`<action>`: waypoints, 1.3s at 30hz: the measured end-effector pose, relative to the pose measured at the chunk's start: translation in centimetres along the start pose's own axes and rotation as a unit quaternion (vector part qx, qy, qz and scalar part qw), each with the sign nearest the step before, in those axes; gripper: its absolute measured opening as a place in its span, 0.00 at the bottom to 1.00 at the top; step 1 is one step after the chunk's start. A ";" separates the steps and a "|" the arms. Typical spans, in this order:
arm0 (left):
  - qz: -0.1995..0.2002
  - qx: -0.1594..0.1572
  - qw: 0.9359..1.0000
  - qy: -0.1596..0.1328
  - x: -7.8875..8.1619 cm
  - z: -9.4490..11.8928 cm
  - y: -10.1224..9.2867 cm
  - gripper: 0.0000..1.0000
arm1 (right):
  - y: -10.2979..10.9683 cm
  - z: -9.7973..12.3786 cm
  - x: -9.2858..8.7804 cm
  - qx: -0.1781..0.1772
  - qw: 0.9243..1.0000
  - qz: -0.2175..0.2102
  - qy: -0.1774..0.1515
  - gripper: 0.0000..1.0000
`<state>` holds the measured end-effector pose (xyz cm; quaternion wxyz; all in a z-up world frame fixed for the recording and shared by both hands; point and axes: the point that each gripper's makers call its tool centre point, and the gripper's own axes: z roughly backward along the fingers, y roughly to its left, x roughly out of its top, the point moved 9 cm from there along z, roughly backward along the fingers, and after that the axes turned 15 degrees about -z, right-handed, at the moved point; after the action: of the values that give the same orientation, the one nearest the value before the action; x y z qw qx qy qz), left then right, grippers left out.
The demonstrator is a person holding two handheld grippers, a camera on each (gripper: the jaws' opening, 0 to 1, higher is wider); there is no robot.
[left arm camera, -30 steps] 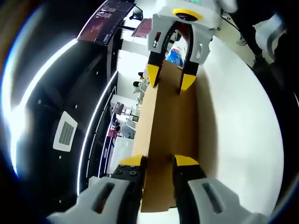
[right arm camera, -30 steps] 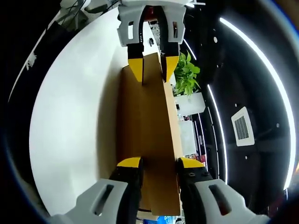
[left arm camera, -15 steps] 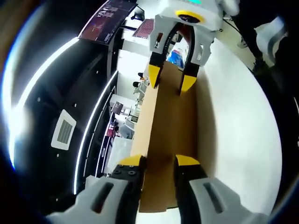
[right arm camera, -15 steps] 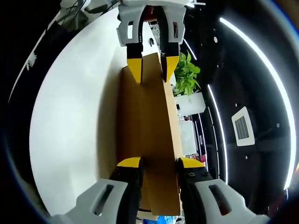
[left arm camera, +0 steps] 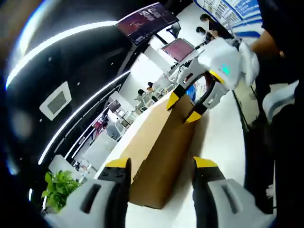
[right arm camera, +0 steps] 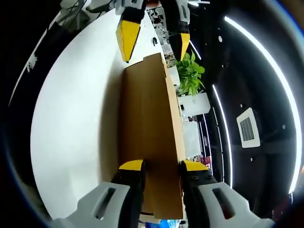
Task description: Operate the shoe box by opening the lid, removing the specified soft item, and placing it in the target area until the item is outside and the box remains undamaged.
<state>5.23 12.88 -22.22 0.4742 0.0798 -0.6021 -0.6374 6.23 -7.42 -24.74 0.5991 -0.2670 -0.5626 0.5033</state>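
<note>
The right gripper [right arm camera: 158, 167] pinches one end of the cardboard lid [right arm camera: 147, 133], held up over the white table [right arm camera: 71, 123]. The left gripper [left arm camera: 158, 166] has its jaws spread, clear of the far end. Lid is off; the soft item is not yet fetched.
</note>
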 end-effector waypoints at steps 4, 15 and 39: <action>0.102 -0.008 0.995 0.011 -1.6 2.4 0.0 0.60 | 0.0 0.1 0.0 0.002 1.000 -0.005 0.006 0.30; 0.334 -0.039 0.941 -0.042 -1.1 8.8 -1.1 0.81 | 0.0 0.0 0.0 0.006 1.000 -0.006 0.019 0.33; 0.399 0.010 0.916 0.039 -2.5 15.2 -1.4 0.99 | 0.0 0.8 1.1 0.019 0.999 -0.024 0.038 0.45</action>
<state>-4.35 24.93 -20.55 0.7114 -0.1372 -0.5710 -0.3861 5.33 -6.63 -24.13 0.6368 -0.2613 -0.5359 0.4889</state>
